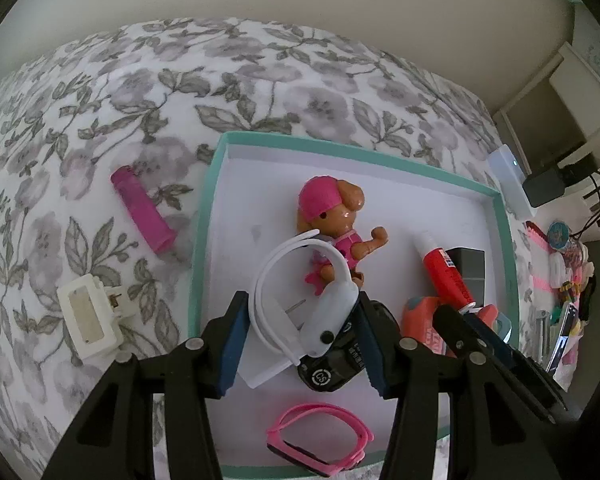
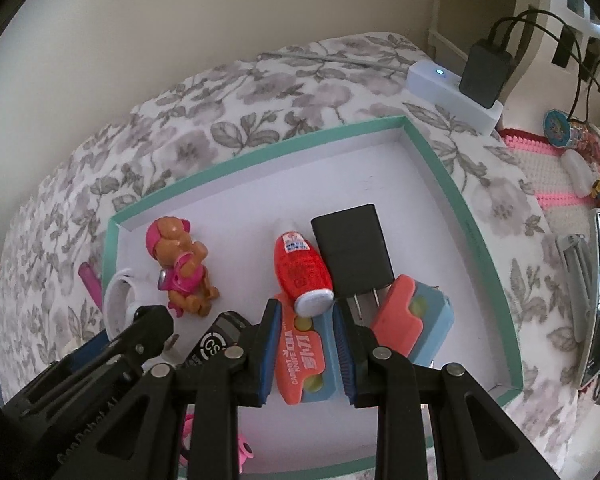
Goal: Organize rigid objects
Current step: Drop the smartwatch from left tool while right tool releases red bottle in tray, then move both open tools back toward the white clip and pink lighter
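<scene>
A floral bedspread carries a shallow teal-rimmed box with a white floor, and both tongs hang over its near half.

The left tongs stand released, their blue pads either side of a white wristband that lies on the box floor; whether a pad touches it I cannot tell. Just behind the band lies a toy puppy in a pink cap, and under the band's near end sits a black gadget marked "CS". A pink wristband lies by the box's near rim.

The right tongs are spread around an orange-and-blue carrot knife toy, pads close to its sides, contact unclear. A red glue bottle rests on that toy's far end, beside a black charger plug whose prongs point toward a second orange-and-blue piece.

Outside the box, beyond its left rim, a pink tube and a cream hair clip lie on the bedspread. A white power strip sits past the far right corner.
</scene>
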Demonstrator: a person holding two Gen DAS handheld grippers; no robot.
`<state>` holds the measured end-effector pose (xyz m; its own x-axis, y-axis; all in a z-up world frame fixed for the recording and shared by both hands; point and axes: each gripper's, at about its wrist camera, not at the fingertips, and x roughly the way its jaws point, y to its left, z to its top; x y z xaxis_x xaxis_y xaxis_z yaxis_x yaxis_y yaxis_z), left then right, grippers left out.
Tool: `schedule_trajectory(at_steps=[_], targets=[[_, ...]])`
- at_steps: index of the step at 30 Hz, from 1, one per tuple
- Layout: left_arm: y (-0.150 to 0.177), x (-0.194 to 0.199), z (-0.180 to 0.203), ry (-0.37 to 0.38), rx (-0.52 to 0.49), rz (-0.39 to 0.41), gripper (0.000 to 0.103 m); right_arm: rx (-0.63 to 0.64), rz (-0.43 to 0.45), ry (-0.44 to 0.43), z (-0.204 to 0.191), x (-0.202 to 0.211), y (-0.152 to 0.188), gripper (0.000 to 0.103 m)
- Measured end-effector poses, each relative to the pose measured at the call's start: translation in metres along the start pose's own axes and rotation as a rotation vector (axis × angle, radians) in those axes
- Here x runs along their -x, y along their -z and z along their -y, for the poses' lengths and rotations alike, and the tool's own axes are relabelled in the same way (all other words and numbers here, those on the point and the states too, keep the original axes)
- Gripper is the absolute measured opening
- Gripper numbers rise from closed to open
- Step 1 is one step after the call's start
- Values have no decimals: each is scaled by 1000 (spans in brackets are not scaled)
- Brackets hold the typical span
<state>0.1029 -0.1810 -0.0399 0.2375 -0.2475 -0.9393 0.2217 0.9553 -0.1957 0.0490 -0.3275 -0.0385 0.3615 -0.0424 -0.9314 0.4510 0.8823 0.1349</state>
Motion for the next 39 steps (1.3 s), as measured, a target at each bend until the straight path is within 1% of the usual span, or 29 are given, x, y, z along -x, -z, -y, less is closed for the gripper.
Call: schedule_trajectory(at_steps=[3,7,9,12,16,18,22,23,24,25,26,28,29,30,31,32,35,38,39], targets=[[-1,5,-1,4,6,7,54,7,2,-3,-1,0,0,29],[-3,10,-5,12,24,11,59,16,21,2,-4,6,-2,29],[-4,14,-7,24,39,16,59,15,29,-2,-4,9,-2,29],[-5,21,-10,19,46,37,59,22,40,-3,-7,12,-3,29],[-7,28,-16,-22,58,62,60,31,44,-10,-11,13,-2,29],[-8,28,-20,-43,68,64,64,39,46,-4,-13,12,-2,29],[-7,23,-30,-97,92,60,67,50,47,9,-15,10,-1,30],[-7,22,-33,-108,99,58,71,51,46,10,-15,10,-1,35],[-7,20,-36,-120,107,57,75,52,46,15,-16,9,-1,46],[-6,19,-39,-131,113,58,83,54,46,18,-15,9,0,50],[-6,18,-42,-142,120,59,85,56,46,19,-16,8,0,53],[-6,18,-46,-154,131,63,85,62,47,22,-17,7,0,55],[-6,18,-48,-159,136,65,87,65,48,26,-18,7,0,60],[-5,17,-52,-168,144,70,88,70,48,30,-18,6,0,63],[-5,17,-54,-173,150,71,91,73,47,29,-19,5,1,63],[-5,17,-58,-178,159,71,92,76,44,27,-19,4,1,63],[-4,16,-74,-170,207,57,92,83,44,32,-22,2,2,71],[-1,17,-92,-172,263,49,92,86,41,30,-25,1,3,74],[0,18,-97,-176,276,49,92,91,41,29,-27,0,3,78]])
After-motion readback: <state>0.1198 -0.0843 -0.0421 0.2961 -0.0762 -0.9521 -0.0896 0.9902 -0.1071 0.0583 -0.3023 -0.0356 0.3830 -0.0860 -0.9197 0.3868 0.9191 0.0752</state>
